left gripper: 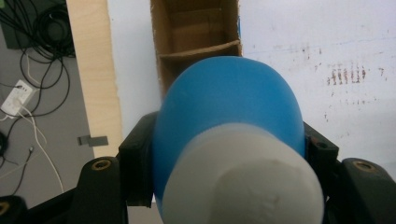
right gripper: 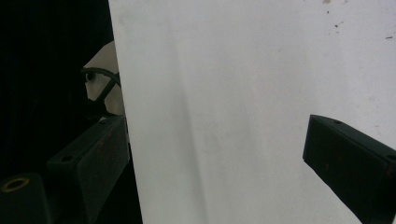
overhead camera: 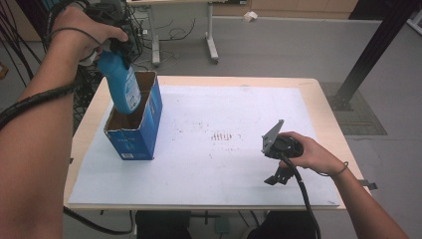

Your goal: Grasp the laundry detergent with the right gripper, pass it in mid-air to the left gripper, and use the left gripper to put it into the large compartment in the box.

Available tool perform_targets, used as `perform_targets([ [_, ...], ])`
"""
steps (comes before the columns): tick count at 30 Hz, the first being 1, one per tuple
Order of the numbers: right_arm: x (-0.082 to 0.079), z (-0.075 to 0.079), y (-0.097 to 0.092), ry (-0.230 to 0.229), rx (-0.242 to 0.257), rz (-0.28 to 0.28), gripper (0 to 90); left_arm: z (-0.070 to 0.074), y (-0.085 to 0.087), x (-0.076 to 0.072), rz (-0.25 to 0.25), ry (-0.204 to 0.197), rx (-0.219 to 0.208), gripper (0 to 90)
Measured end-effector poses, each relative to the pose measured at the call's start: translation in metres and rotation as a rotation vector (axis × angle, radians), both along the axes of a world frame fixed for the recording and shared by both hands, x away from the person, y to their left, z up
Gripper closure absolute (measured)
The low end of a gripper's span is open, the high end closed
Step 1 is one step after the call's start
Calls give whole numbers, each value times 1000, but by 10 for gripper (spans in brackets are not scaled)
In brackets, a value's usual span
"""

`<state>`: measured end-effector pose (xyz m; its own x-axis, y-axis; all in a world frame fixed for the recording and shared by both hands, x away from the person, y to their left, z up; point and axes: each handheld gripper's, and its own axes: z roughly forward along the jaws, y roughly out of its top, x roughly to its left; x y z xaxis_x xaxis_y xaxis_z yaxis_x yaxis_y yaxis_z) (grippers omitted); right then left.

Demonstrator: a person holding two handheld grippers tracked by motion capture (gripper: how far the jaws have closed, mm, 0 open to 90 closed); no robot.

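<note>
Nearest in the left gripper view, the white cap end of the blue bottle (left gripper: 229,140) bulges toward the lens, blurred, and hides most of what lies behind it; the black jaws of the left gripper (left gripper: 229,154) press against its two flanks, pinching it, though their tips are covered by the bottle's body. Beyond the bottle, part of the open brown inside of the cardboard box (left gripper: 198,32) shows, with a flap or divider across it; the box's floor is hidden. From the high view, the person's forearms enter at the bottom edge, the left one cut off by the frame. On the near right of the worktop (overhead camera: 209,164) the right hand holds the right gripper (overhead camera: 276,178) low over the white sheet, its jaws pointing toward the near edge; here they are too small and dark to judge. In the right gripper view the two jaws stand well apart, spread with nothing between them but the white surface, and the left part of that picture is almost black, with only a pale shape and a dark cable faintly legible. Farther back on the left, the bottle (overhead camera: 121,82) hangs tilted, its lower end inside the open top of the blue box (overhead camera: 137,134), so its base is concealed. Its cap end disappears under the left hand (overhead camera: 82,30).
</note>
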<state>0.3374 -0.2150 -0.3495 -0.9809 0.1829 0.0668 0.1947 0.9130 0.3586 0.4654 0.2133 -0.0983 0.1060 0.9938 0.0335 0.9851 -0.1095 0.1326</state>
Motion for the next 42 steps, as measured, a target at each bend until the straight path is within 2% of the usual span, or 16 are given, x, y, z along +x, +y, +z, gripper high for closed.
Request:
perform_targets([
  [9, 0, 0, 0, -3, 2, -3, 68, -19, 8, 1, 18, 11, 1, 374],
  [17, 0, -1, 1, -4, 5, 1, 67, -32, 9, 1, 10, 17, -7, 375],
  [27, -1, -2, 2, -3, 2, 1, 67, -58, 8, 2, 7, 30, -15, 375],
  [35, -2, -4, 1, 2, 5, -5, 66, -69, 10, 2, 7, 25, -22, 375],
  [42, -2, -4, 3, -2, 3, -3, 65, -82, 10, 3, 7, 41, -19, 375],
])
